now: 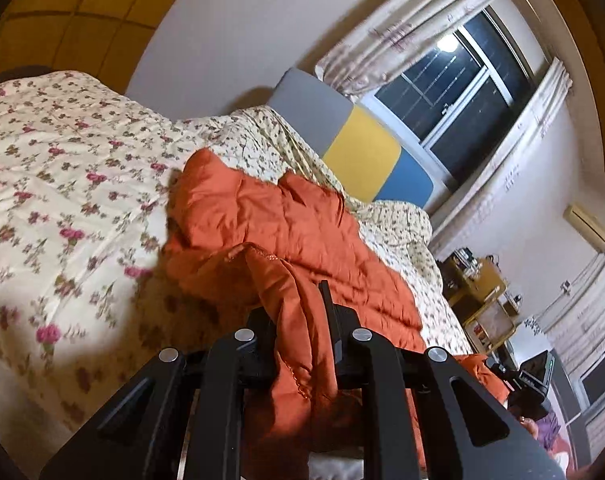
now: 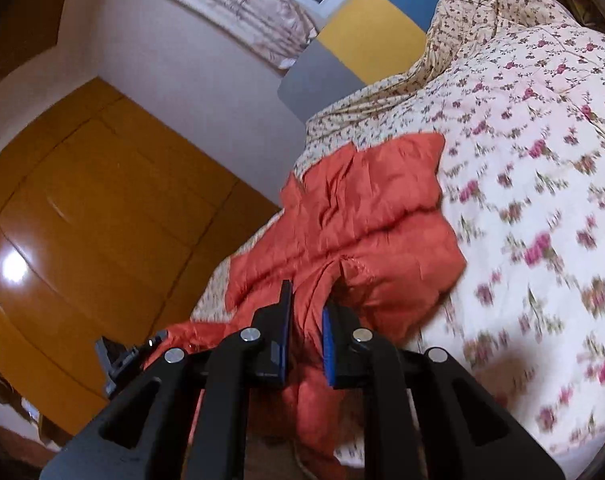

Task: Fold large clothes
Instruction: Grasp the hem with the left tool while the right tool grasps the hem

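An orange quilted jacket (image 1: 270, 224) lies spread on a floral bedspread (image 1: 62, 184). In the left wrist view my left gripper (image 1: 298, 304) is shut on a bunched fold of the jacket's near edge, and cloth hangs down between its black fingers. In the right wrist view the same jacket (image 2: 374, 216) stretches away over the bed (image 2: 542, 184), and my right gripper (image 2: 306, 300) is shut on another part of its near edge, the fabric pinched between the blue pads (image 2: 327, 344). Both held edges are lifted off the bed.
A headboard (image 1: 362, 152) with grey, yellow and blue panels stands behind the bed, under a dark window (image 1: 462, 92) with curtains. Wooden wardrobe doors (image 2: 82, 208) fill one side. Shelves and clutter (image 1: 486, 304) stand by the bed's other side.
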